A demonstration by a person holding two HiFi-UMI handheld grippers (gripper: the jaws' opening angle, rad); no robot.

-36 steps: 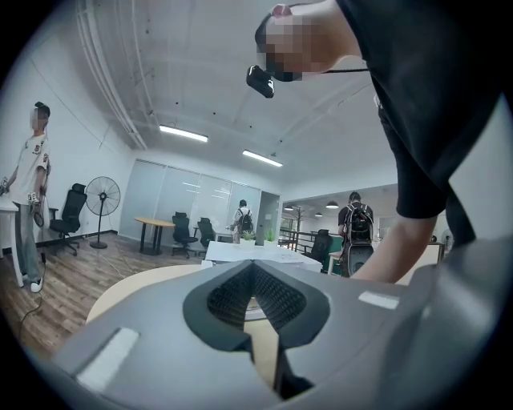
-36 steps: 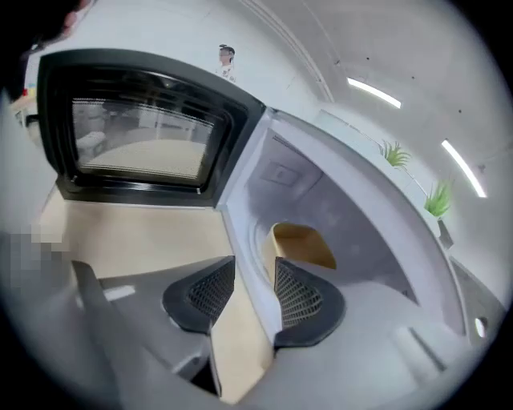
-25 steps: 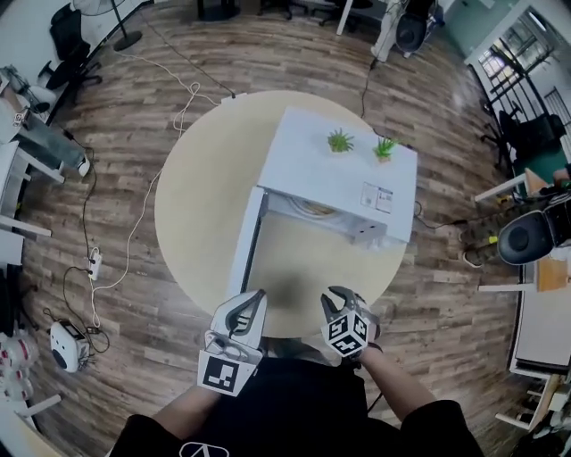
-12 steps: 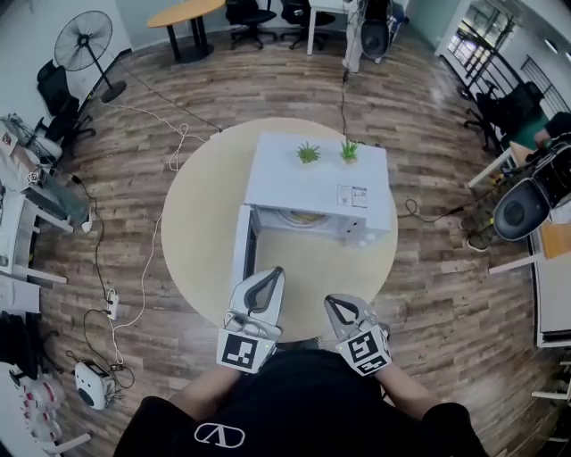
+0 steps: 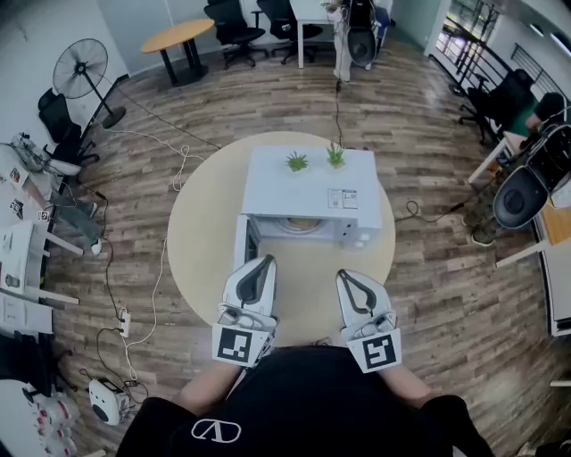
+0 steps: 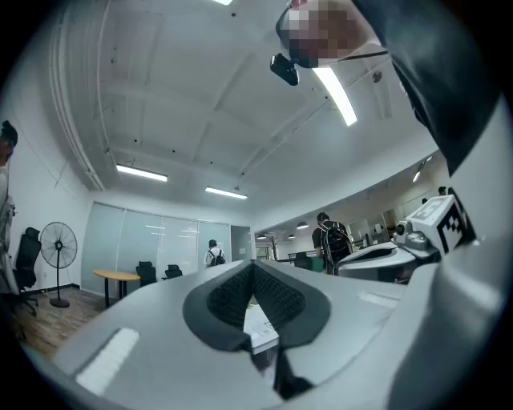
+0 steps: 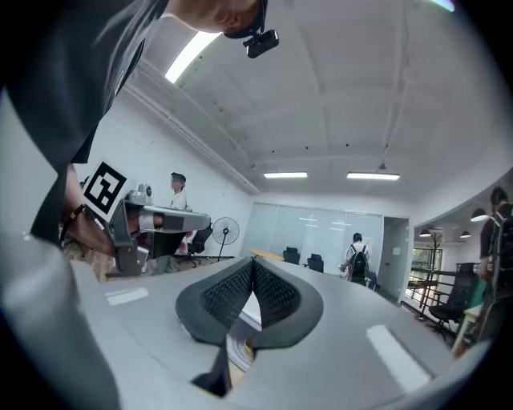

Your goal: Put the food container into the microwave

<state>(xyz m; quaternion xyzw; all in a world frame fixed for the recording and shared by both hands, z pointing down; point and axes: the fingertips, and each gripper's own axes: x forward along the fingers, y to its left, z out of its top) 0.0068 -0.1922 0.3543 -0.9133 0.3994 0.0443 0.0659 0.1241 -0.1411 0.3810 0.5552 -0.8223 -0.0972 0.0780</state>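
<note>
The white microwave (image 5: 308, 183) stands on the round beige table (image 5: 201, 232) with its door (image 5: 241, 253) swung open to the left. A pale round item (image 5: 299, 225) lies inside the cavity; whether it is the food container or the turntable cannot be told. My left gripper (image 5: 263, 263) and right gripper (image 5: 343, 277) hover side by side over the table's near edge, short of the microwave. Both are shut with nothing between the pads. The left gripper (image 6: 252, 264) and the right gripper (image 7: 252, 263) point level across the room, pads touching at the tips.
Two small green plants (image 5: 296, 162) (image 5: 335, 155) stand on the microwave's top. Cables (image 5: 161, 259) trail over the wood floor left of the table. A standing fan (image 5: 80, 67), office chairs (image 5: 227, 18) and desks ring the room. People stand far off.
Both grippers have risen closer to the head camera and spread a little apart, staying shut. The view has shifted, so the microwave now sits more centred and farther up.
</note>
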